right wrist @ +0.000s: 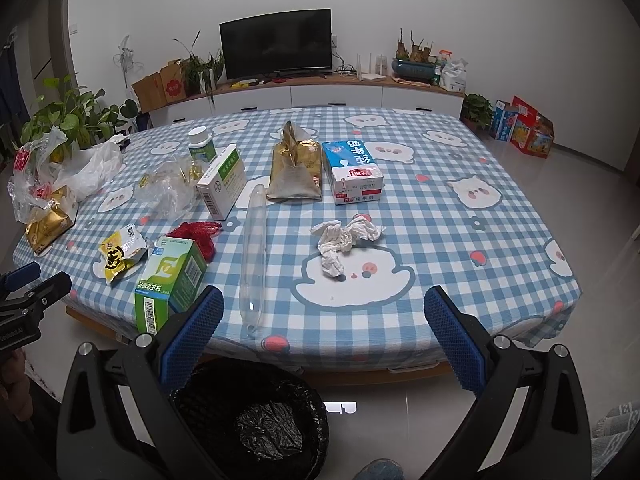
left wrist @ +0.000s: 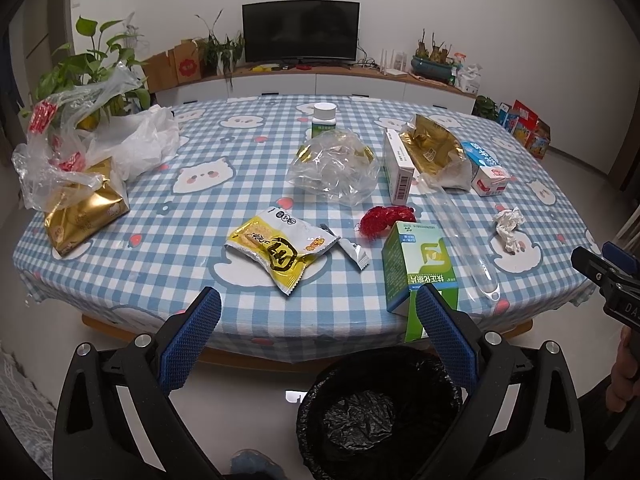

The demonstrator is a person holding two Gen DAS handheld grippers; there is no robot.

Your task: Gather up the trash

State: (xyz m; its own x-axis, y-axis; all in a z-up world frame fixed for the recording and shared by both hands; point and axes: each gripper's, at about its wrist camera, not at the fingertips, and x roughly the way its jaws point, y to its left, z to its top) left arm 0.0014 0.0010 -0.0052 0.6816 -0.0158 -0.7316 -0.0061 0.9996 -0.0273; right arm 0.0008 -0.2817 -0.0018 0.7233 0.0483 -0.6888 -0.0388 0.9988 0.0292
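We held our left gripper point(left wrist: 318, 312) and right gripper point(right wrist: 324, 312) with jaws spread wide and empty, both short of the table's point(right wrist: 460, 216) near edge. Trash lay scattered there: a yellow snack wrapper point(left wrist: 276, 250), a green box point(right wrist: 172, 276) overhanging the edge, crumpled tissue point(right wrist: 344, 242). The black-lined bin point(right wrist: 252, 420) stood below.

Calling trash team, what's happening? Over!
Left gripper and right gripper open, empty. Trash on table, untouched. Bin below, nothing blocking.
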